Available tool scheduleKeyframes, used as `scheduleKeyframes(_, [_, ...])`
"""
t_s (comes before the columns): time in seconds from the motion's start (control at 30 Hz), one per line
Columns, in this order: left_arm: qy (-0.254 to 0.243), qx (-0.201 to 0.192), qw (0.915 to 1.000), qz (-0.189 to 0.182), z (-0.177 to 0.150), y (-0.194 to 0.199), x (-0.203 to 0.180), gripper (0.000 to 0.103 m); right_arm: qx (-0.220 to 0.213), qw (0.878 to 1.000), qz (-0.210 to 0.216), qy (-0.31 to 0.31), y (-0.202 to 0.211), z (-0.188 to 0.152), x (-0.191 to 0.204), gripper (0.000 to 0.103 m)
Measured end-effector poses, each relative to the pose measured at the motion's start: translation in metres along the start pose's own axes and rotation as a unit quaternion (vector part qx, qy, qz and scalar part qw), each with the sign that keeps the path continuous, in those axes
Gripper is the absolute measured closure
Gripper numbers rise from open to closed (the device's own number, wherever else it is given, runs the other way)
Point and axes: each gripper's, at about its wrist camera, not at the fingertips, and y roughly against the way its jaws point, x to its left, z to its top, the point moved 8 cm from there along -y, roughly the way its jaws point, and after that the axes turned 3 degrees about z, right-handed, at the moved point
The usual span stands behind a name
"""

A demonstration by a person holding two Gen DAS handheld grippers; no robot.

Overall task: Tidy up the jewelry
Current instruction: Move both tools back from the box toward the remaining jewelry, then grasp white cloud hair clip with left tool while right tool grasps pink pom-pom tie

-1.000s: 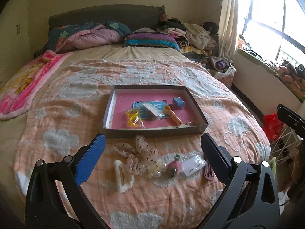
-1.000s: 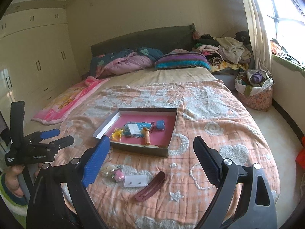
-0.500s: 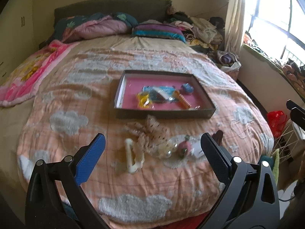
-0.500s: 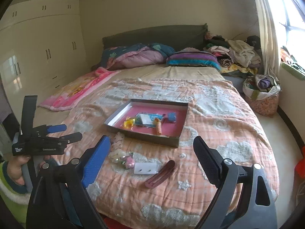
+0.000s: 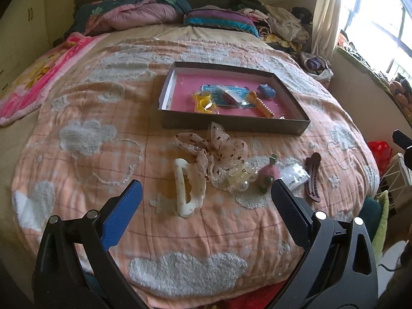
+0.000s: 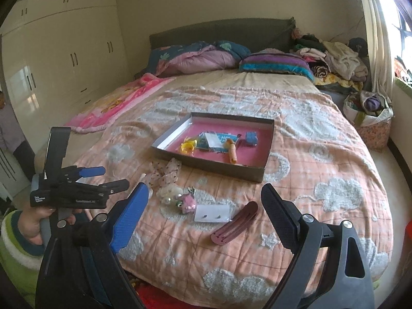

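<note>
A dark box with a pink floor [image 5: 180, 82] [image 6: 260, 175] sits mid-bed and holds several small items. In front of it lie a cream claw clip [image 5: 186, 186], a sheer spotted bow [image 5: 219, 149] [image 6: 167, 171], pearl pieces [image 5: 242, 177], a pink charm [image 5: 267, 173] [image 6: 186, 202], an earring card [image 5: 293, 176] [image 6: 212, 213] and a mauve hair clip [image 5: 312, 176] [image 6: 235, 222]. My left gripper [image 5: 206, 195] is open and empty, held back above the claw clip; it also shows in the right wrist view [image 6: 103, 180]. My right gripper [image 6: 206, 200] is open and empty above the earring card.
The bed is covered by an orange quilt with white clouds [image 5: 103, 170]. Pillows and piled clothes [image 5: 278, 23] lie at the headboard. A pink blanket [image 6: 116, 103] lies at the left, wardrobes [image 6: 64, 59] beyond. A window and a bag [image 6: 368, 118] are at the right.
Both grippers have pulled back and risen from the bed, so the box and loose items look farther off and lower. Both stay open and empty.
</note>
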Motion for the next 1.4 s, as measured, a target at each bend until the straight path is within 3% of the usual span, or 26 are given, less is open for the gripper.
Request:
scheduleKeyframes(0.5, [0.001,0.047,0.9987,0.019,-0.021,-0.061,0.025,0.011,0.081,0.996,0.006,0.021,-0.088,-0.029,-0.001,0.015])
scheduleKeyframes(0.7, [0.011,0.068,0.9976,0.014,-0.026,-0.08,0.028,0.032,0.121,0.991,-0.008,0.049,-0.127,-0.046,-0.002,0.015])
scheduleKeyframes(0.93, [0.009,0.072,0.9972,0.016,-0.026,-0.089,0.027,0.052,0.165,0.983,0.018,0.072,-0.166,-0.06,0.012,0.017])
scheduleKeyframes(0.97, [0.01,0.072,0.9972,0.016,-0.026,-0.089,0.026,0.053,0.169,0.982,0.019,0.078,-0.17,-0.061,0.014,0.019])
scheduleKeyframes(1.07, [0.01,0.07,0.9974,0.008,-0.025,-0.088,0.025,0.072,0.18,0.979,0.027,0.088,-0.183,-0.064,0.02,0.031])
scheduleKeyframes(1.27, [-0.007,0.059,0.9982,0.012,-0.022,-0.082,0.023,0.073,0.189,0.979,0.06,0.051,-0.198,-0.067,0.021,0.065])
scheduleKeyframes(1.4, [-0.001,0.047,0.9988,0.007,-0.019,-0.076,0.026,0.073,0.174,0.982,0.062,0.042,-0.191,-0.065,0.024,0.07])
